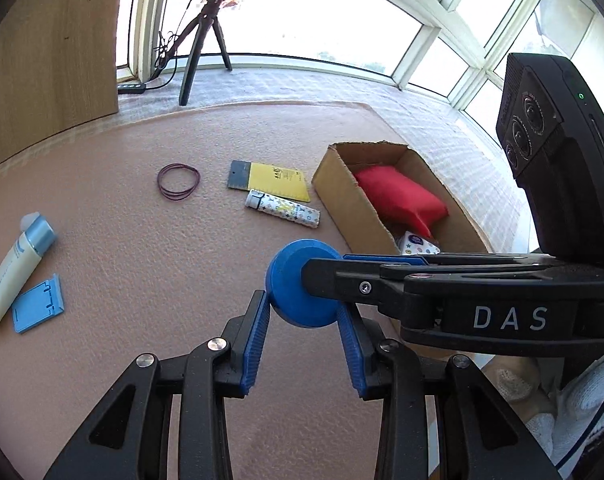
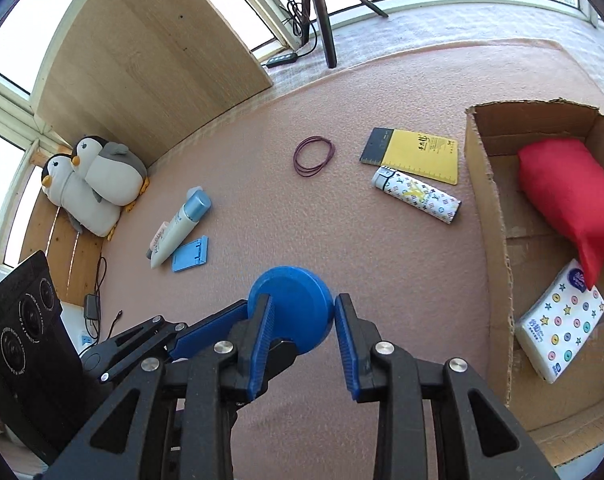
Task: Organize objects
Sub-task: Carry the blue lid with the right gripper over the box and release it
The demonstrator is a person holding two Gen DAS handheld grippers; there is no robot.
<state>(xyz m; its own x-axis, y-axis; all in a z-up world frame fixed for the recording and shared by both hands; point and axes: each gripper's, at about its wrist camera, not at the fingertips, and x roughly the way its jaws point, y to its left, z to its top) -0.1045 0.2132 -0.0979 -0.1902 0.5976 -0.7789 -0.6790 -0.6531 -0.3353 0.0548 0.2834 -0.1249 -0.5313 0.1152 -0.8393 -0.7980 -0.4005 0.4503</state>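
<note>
You're pinching the blue disc (image 1: pixel 302 284) with both grippers at once: the left gripper (image 1: pixel 304 316) is clamping its rim, while the right gripper (image 2: pixel 302 312) is squeezing it from the other side, probably so it isn't slipping. It's hanging above the mat (image 1: pixel 149 240), with the box (image 1: pixel 334 184) sitting at about 1 o'clock in the left view, already holding the red pouch (image 1: pixel 402 196).
</note>
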